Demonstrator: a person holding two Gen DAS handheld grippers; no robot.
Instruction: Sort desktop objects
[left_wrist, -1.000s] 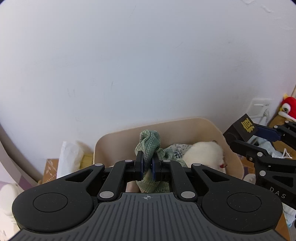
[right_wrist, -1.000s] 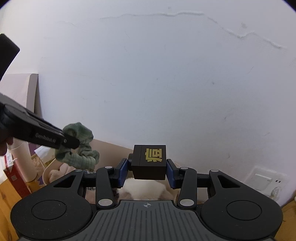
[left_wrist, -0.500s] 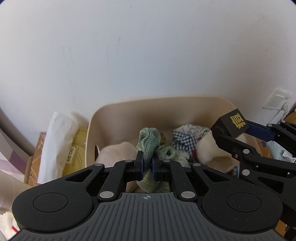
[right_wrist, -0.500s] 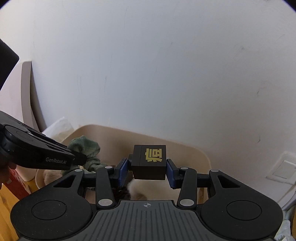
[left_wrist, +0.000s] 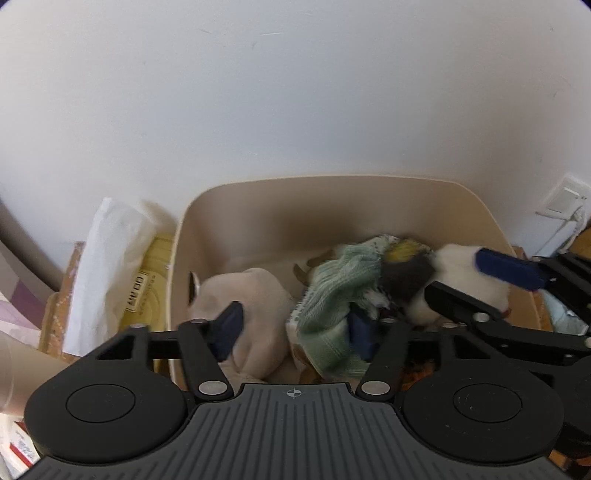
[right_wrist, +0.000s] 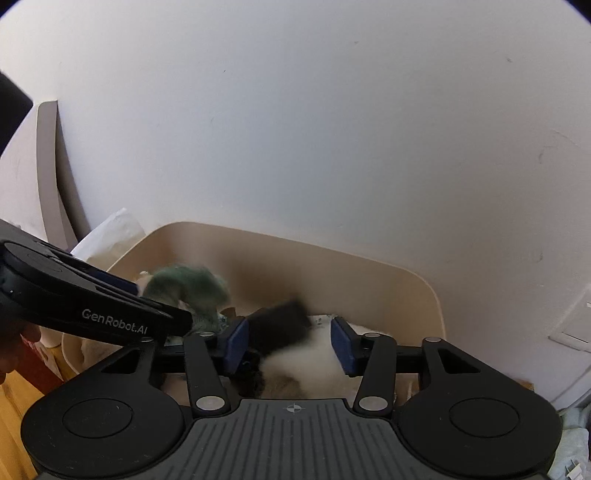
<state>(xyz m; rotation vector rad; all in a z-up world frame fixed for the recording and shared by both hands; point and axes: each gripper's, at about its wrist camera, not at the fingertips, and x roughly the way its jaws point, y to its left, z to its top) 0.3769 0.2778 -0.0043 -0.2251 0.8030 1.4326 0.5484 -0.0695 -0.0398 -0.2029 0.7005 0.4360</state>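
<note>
Both grippers' jaws wide apart, empty, over bin (left_wrist: 369, 195); green cloth (left_wrist: 332, 295) & black block (right_wrist: 280, 325) blurred.

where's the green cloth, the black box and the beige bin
green cloth (left_wrist: 332, 299), left wrist view, middle of its blurred folds
black box (right_wrist: 280, 325), right wrist view, its dark blurred face between the open jaws
beige bin (left_wrist: 332, 214), left wrist view, bare inner back wall
</note>
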